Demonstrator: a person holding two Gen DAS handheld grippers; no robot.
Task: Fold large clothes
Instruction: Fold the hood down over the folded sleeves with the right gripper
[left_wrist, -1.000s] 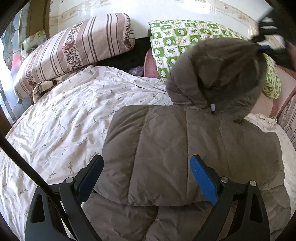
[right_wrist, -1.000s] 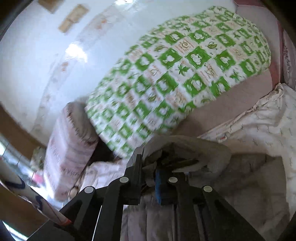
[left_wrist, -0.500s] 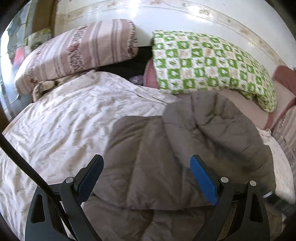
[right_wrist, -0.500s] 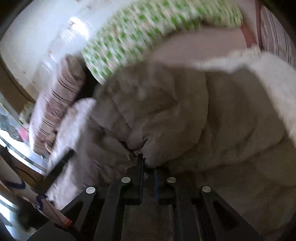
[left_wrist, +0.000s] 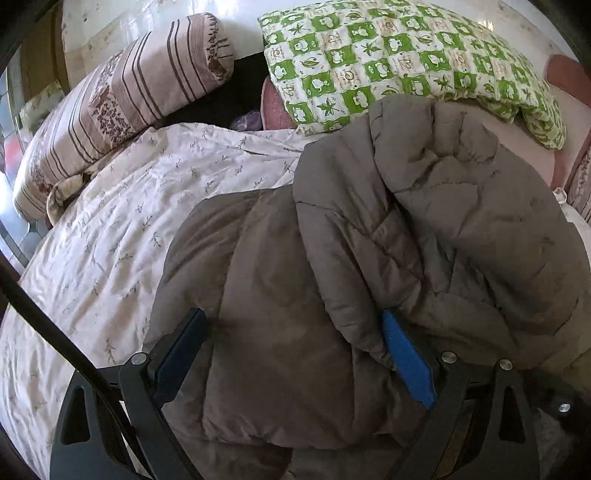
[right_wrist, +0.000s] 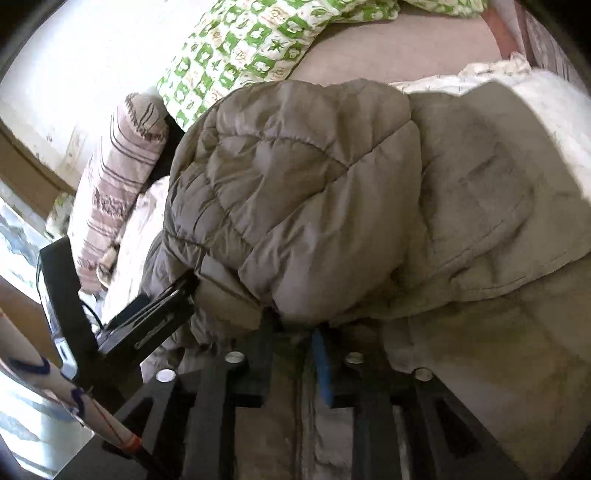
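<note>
My right hand-held gripper (right_wrist: 295, 339) has just been opening, hood (right_wrist: 295, 192) edge loose between the jaws; left hand-held gripper (left_wrist: 291, 354) wide, empty. Puffy hood at 12 o'clock may spring back, undoing the jacket (left_wrist: 280, 332) fold.

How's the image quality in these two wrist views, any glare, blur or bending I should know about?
Left wrist view: sharp, strong fisheye bending at the edges, daylight washing out the wall behind the pillows; the grey coat is evenly lit. Right wrist view: wall and white sheet blown out, the coat crisp, dark vignette in the corners.
</note>
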